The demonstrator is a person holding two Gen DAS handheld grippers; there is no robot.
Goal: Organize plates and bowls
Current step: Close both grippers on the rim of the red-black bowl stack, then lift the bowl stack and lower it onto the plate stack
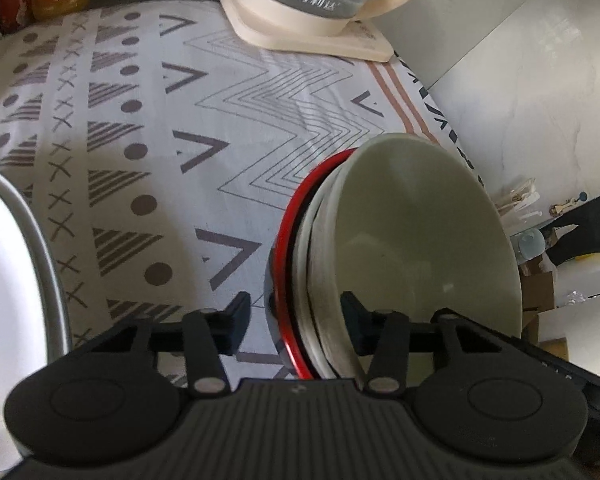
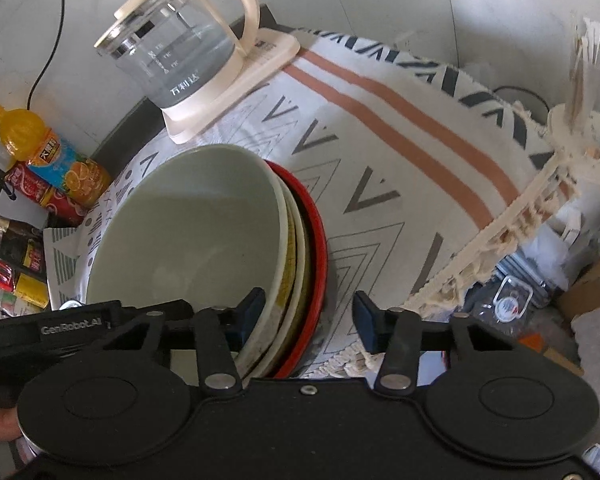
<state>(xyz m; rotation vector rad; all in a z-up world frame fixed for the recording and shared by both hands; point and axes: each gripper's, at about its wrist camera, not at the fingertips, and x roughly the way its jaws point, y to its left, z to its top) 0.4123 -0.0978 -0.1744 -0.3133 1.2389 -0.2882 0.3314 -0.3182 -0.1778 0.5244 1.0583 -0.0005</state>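
A stack of dishes sits on the patterned tablecloth (image 1: 148,128): a pale green bowl (image 1: 420,232) on top, cream plates (image 1: 312,264) under it and a red plate (image 1: 290,240) at the bottom. The green bowl (image 2: 188,224) and red plate (image 2: 318,240) also show in the right wrist view. My left gripper (image 1: 296,312) is open and straddles the stack's near rim, with one finger inside the bowl and the other outside the red plate. My right gripper (image 2: 308,308) is open and straddles the opposite rim the same way. I cannot tell whether the pads touch the dishes.
A glass kettle (image 2: 180,60) on its cream base stands at the back of the table. Drink bottles (image 2: 56,160) crowd the far left corner. A white dish with a grey rim (image 1: 40,248) lies left of the stack. The fringed cloth edge (image 2: 500,232) marks the table's right side.
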